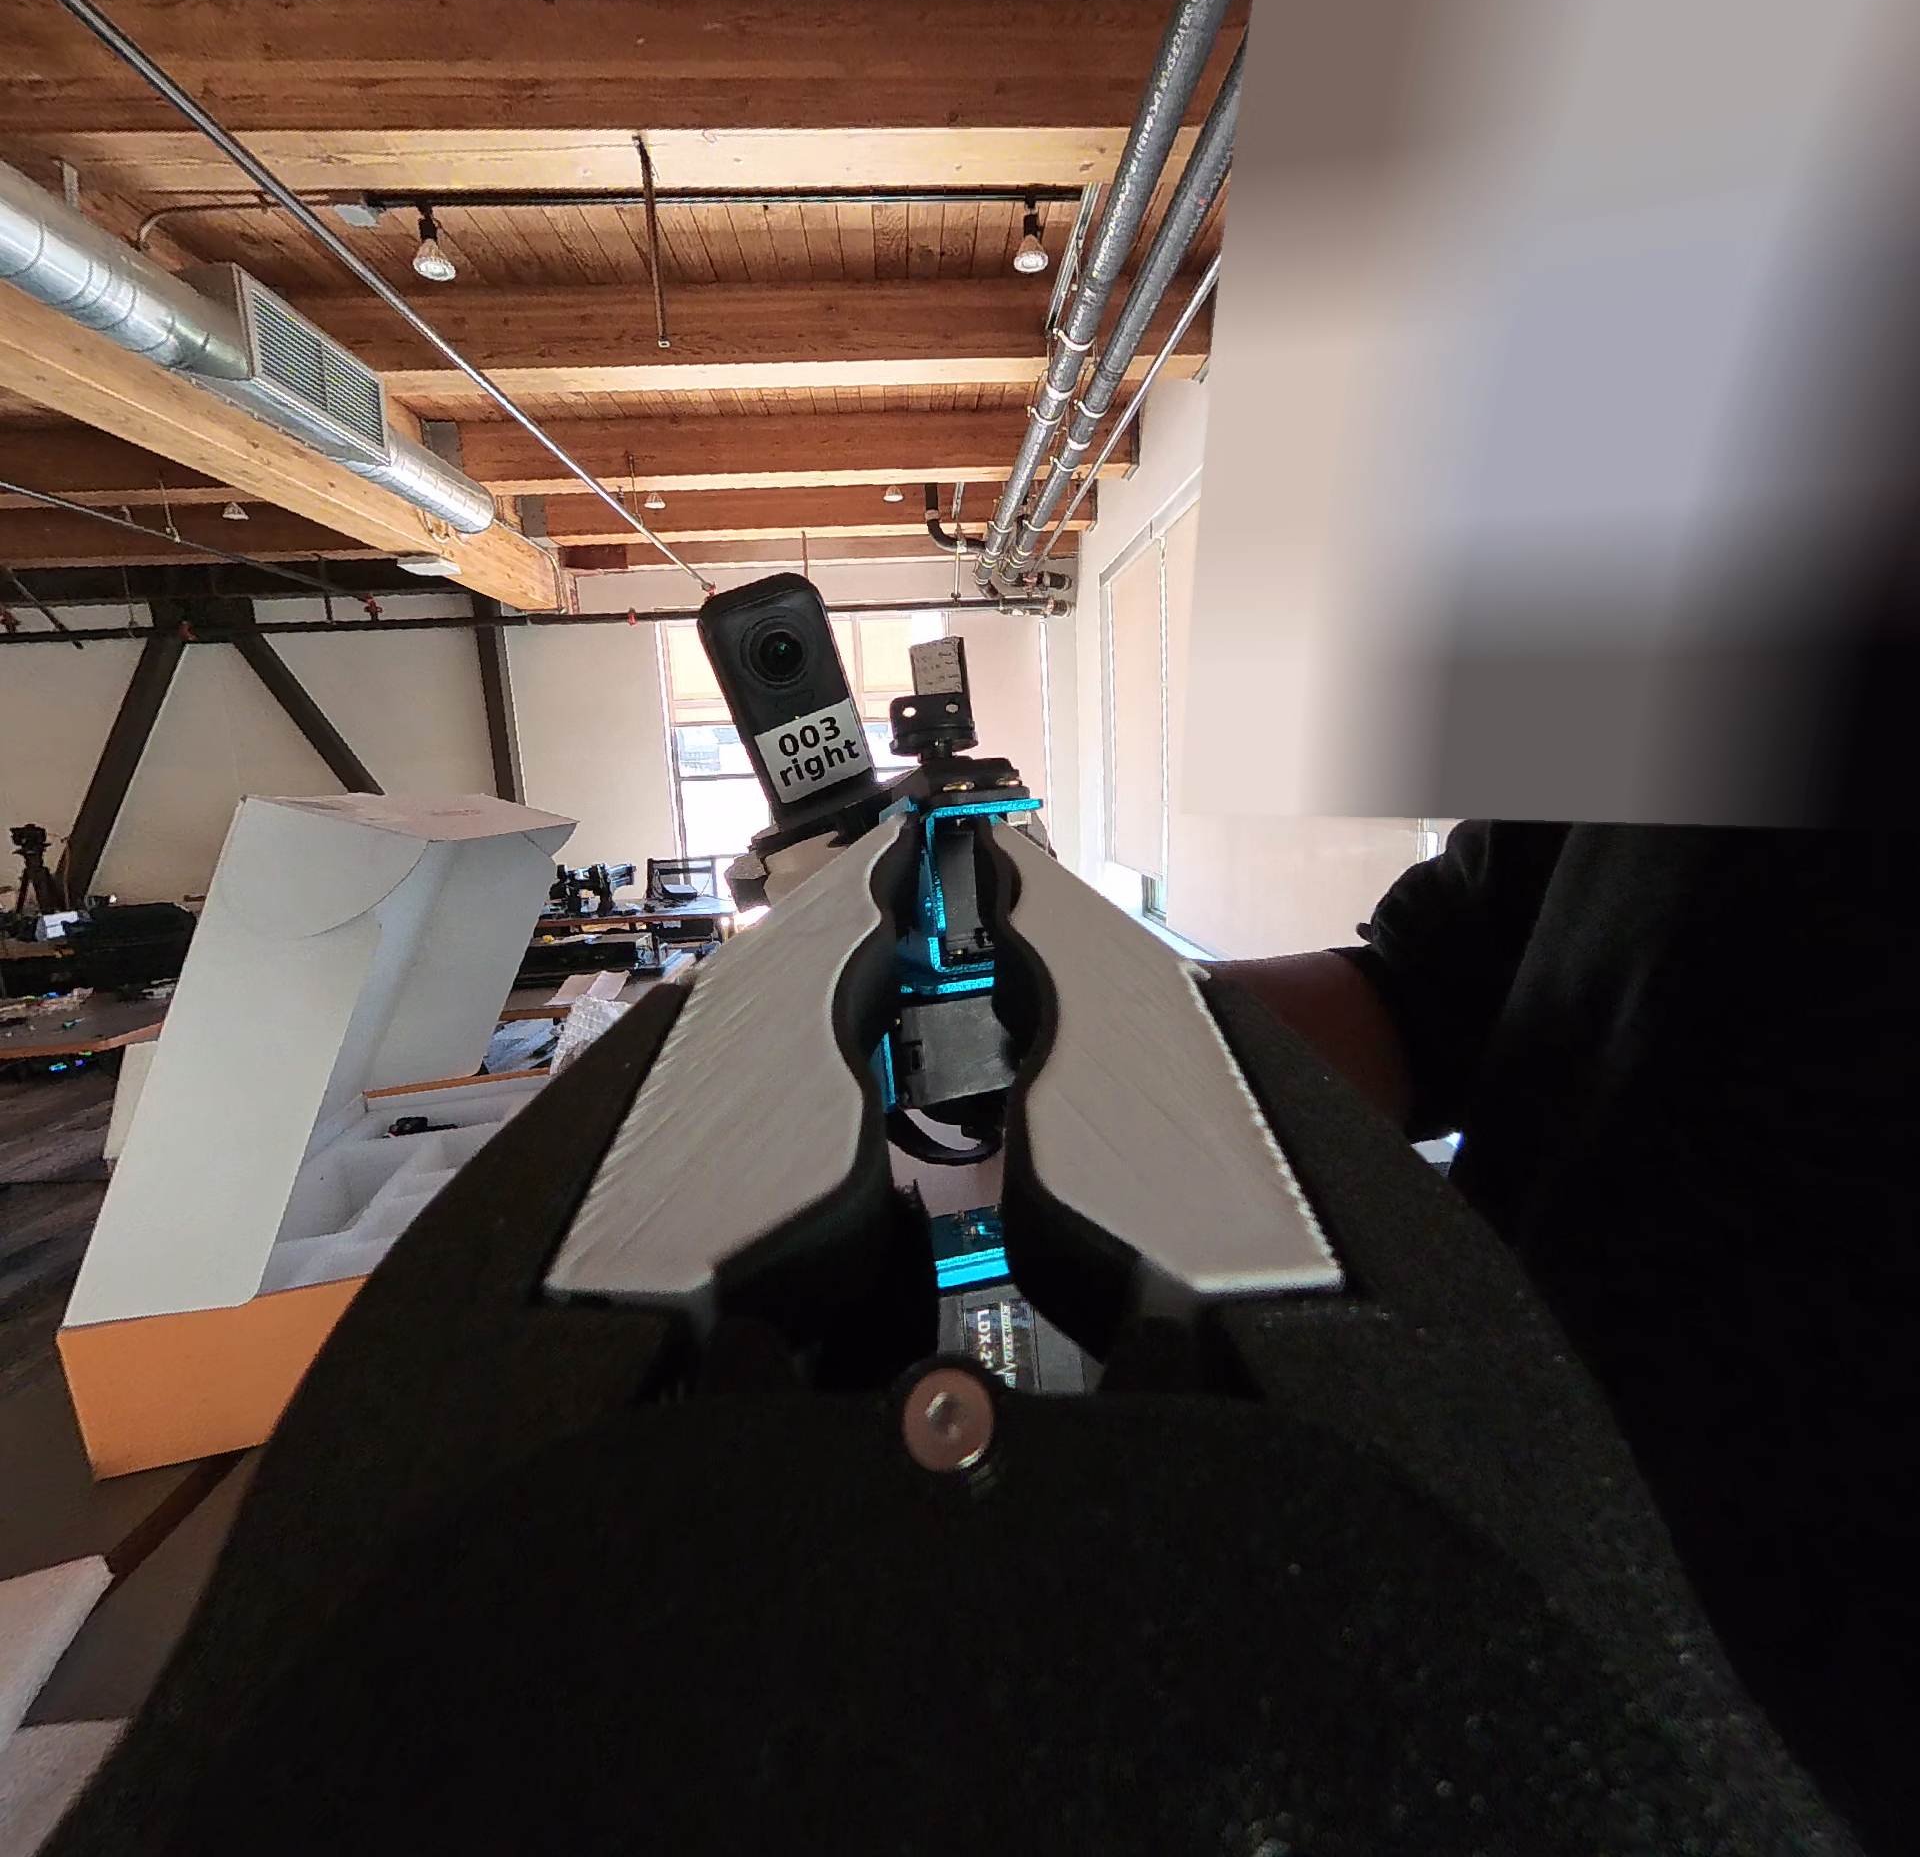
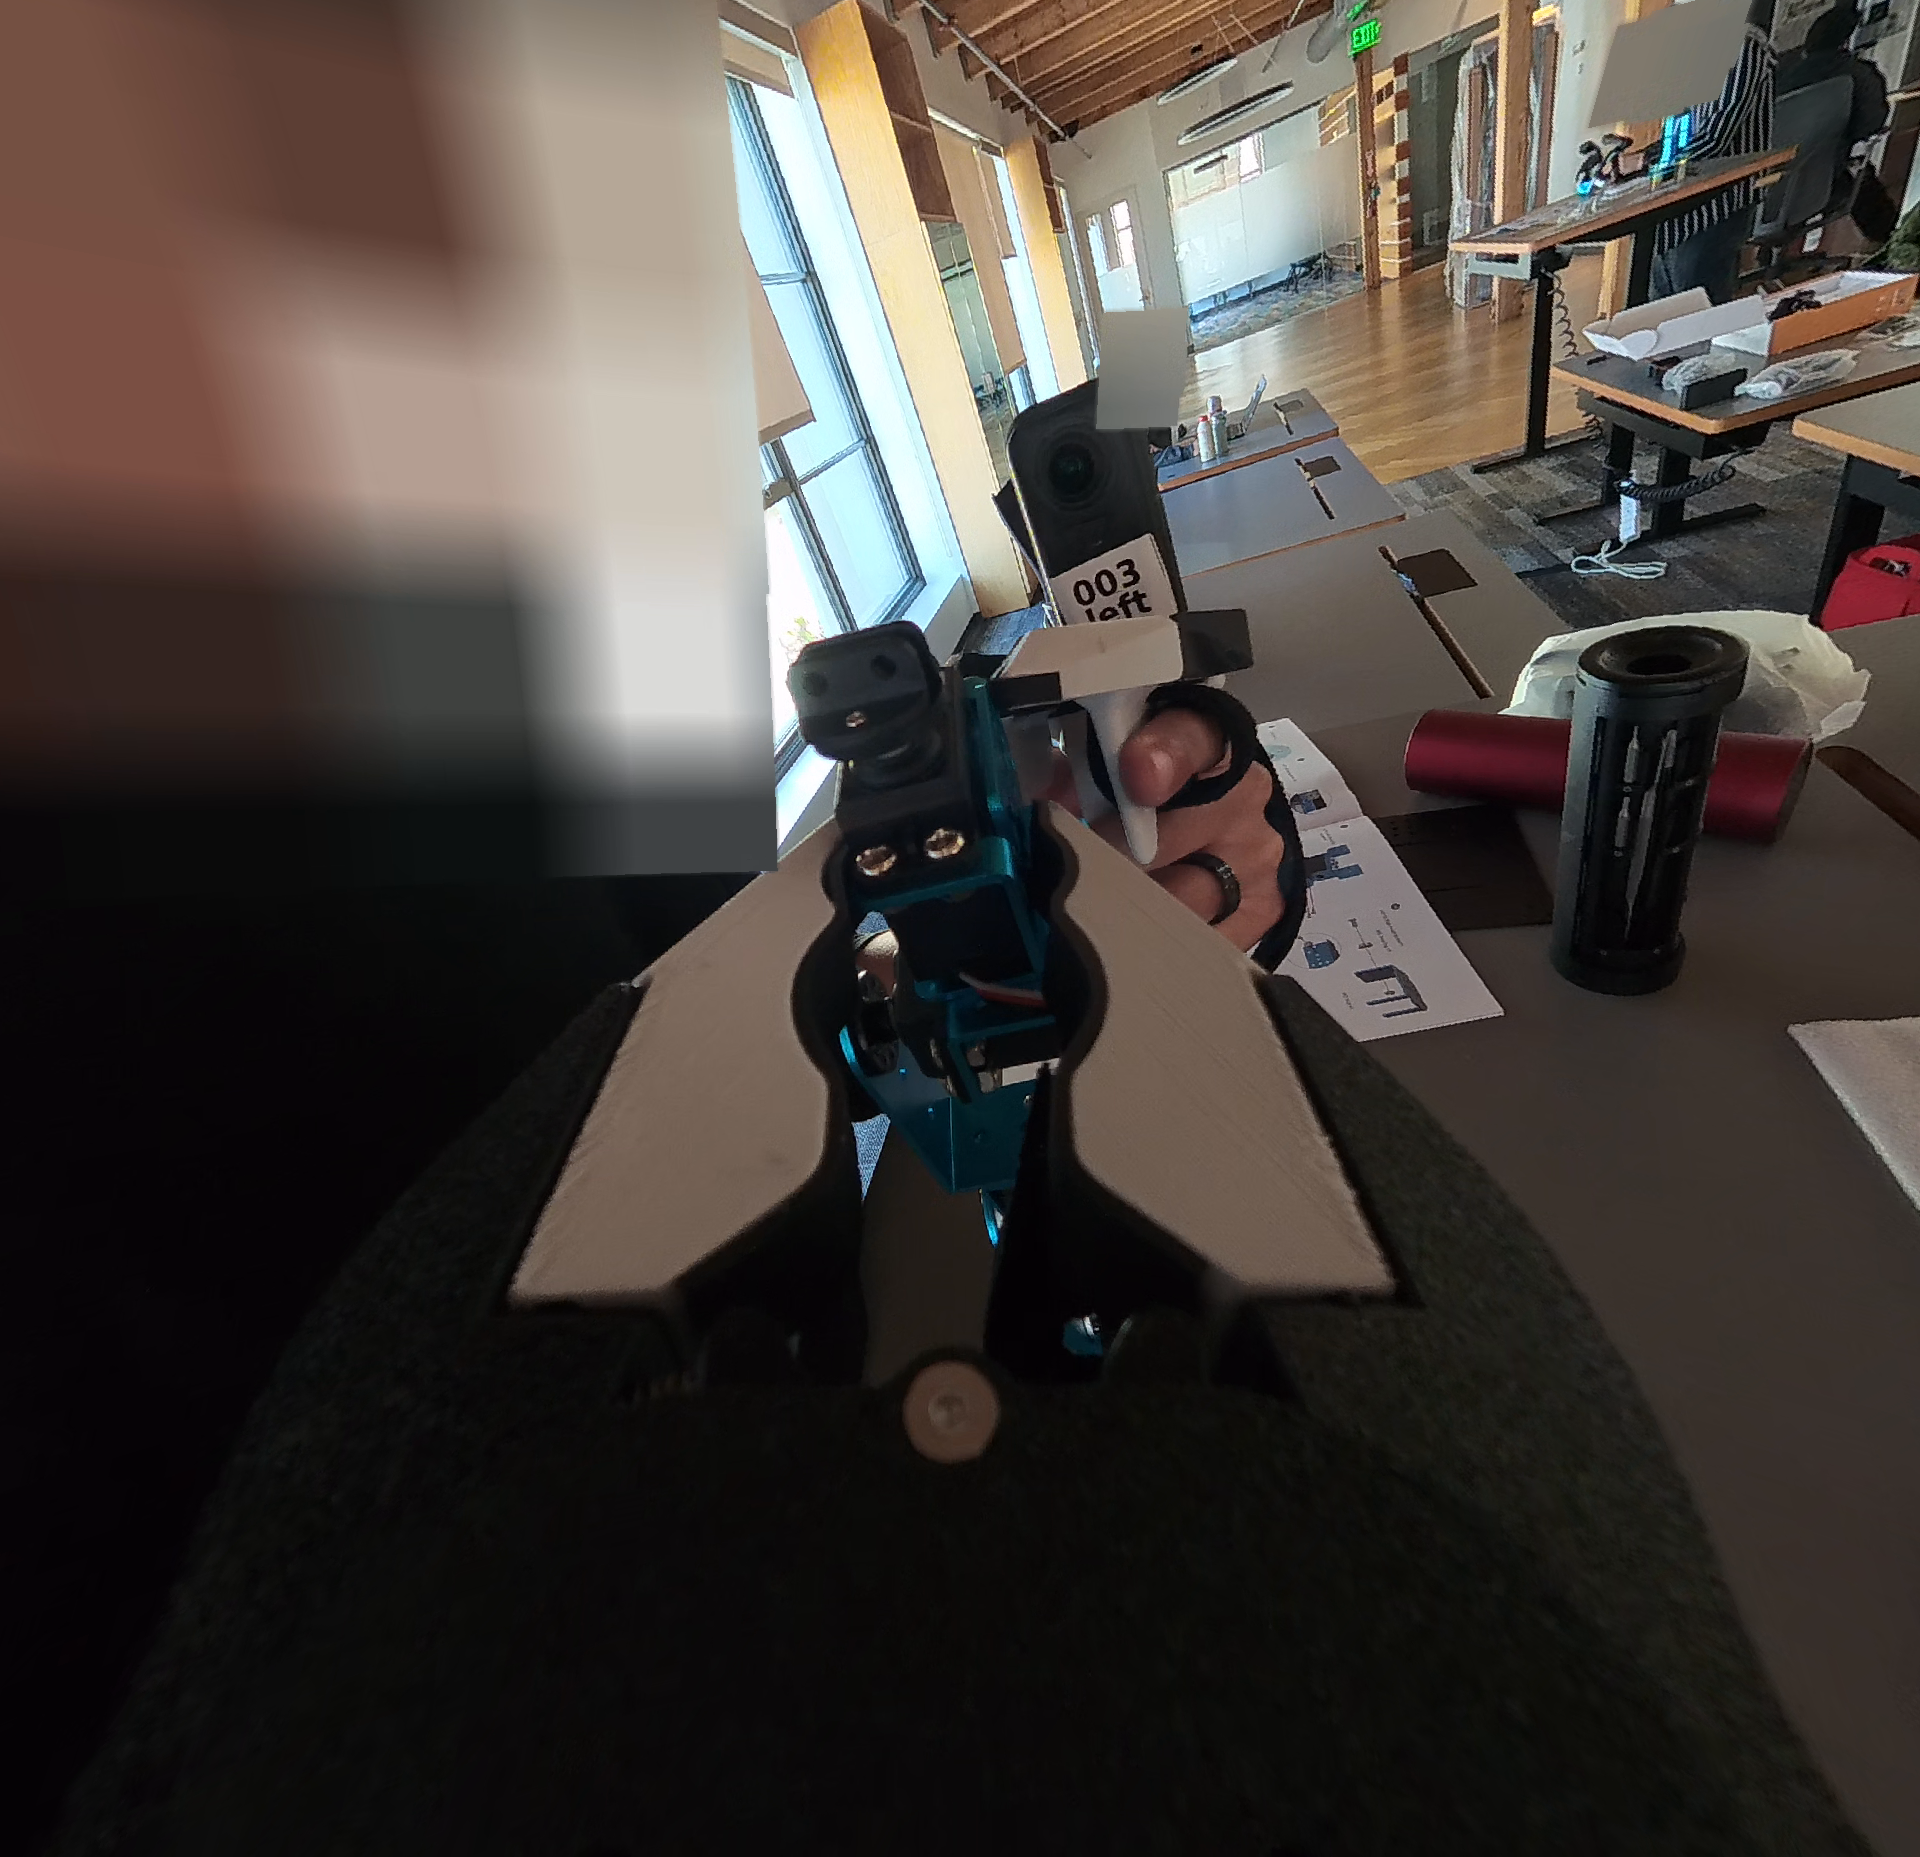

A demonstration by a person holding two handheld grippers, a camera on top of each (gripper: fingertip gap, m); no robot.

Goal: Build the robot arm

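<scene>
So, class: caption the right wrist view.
Right gripper fingers shut on a blue metal assembly above a grey table.

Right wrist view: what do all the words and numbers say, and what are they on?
I can't repeat writing; here is where it stands.
White sticker on black camera: bold print.
Green lit ceiling sign: letters.
Open white booklet on grey table: too small to read.

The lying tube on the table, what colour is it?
Red tube, best in the right wrist view.
</scene>
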